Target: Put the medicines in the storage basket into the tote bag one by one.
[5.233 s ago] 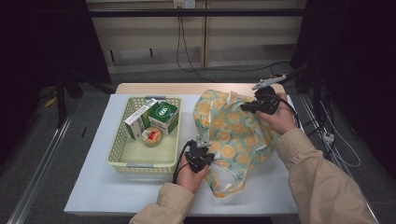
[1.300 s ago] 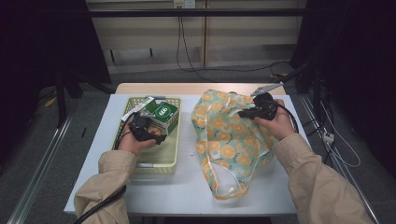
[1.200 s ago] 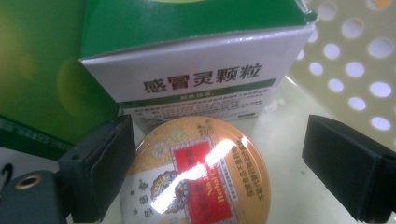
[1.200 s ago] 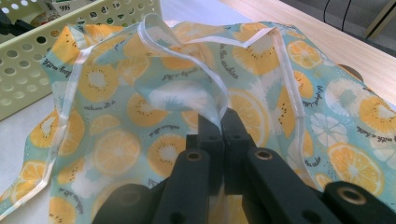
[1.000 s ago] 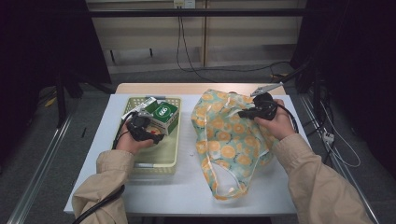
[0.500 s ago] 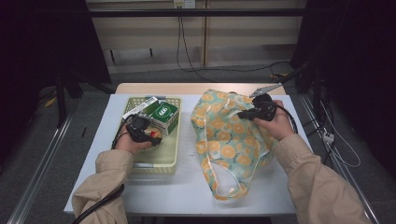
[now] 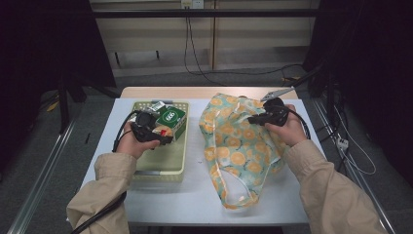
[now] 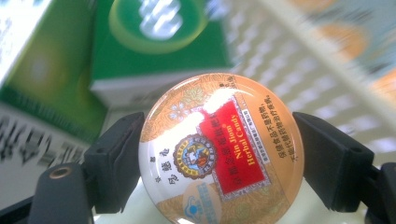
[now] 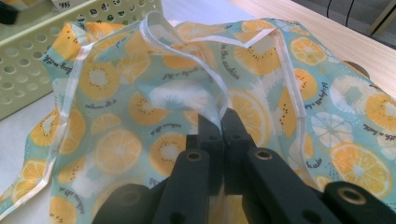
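One candy tin (image 8: 219, 151) — newly lifted, basket (image 7: 160, 165) below

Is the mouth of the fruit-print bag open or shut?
Open: the right hand-held gripper pinches the fruit-print bag by its white rim, lifted clear of the layer beneath.

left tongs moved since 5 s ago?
Yes. The left tongs went from the table's near edge beside the bag into the basket, now gripping the candy tin.
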The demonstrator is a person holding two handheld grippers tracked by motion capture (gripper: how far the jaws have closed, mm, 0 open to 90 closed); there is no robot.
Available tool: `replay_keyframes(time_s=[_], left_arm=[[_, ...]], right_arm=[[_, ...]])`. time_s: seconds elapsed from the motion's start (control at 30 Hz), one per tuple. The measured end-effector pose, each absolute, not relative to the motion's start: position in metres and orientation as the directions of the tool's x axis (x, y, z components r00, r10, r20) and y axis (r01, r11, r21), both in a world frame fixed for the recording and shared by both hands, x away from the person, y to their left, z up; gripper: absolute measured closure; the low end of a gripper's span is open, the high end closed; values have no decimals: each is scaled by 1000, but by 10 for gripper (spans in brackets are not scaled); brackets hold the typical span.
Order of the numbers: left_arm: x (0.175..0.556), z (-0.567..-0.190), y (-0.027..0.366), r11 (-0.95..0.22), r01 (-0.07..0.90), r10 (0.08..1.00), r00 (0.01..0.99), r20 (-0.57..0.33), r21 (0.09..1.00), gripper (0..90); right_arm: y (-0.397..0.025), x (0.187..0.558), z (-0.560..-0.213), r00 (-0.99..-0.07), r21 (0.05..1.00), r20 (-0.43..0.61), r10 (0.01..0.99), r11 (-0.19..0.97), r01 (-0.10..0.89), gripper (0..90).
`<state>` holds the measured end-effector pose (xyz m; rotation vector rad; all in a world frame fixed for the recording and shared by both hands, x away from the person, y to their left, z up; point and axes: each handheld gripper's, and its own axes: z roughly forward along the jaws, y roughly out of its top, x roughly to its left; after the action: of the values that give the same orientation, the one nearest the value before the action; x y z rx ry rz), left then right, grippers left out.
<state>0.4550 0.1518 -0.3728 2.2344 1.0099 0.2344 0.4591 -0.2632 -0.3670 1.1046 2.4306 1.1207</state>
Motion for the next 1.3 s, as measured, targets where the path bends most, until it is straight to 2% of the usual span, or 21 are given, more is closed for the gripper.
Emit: replay_keyframes(time_s=[0.2,0.43,1.03,1.3], left_arm=[[444,-346,126,-492,550,655,744,-129,675,204],[431,-336,92,-510,494,592,796,-129,705,204],[418,-351,17,-528,421,473,867,-156,737,204],[424,-359,-4,-524,422,490,860,-143,740,204]], right_arm=[[-262,459,-366,-681,733,88,727,415,539,899],[-259,460,-364,-682,733,95,725,413,540,899],[-240,464,-351,-693,744,99,714,409,528,900],[-238,466,-346,-683,751,107,723,391,532,899]])
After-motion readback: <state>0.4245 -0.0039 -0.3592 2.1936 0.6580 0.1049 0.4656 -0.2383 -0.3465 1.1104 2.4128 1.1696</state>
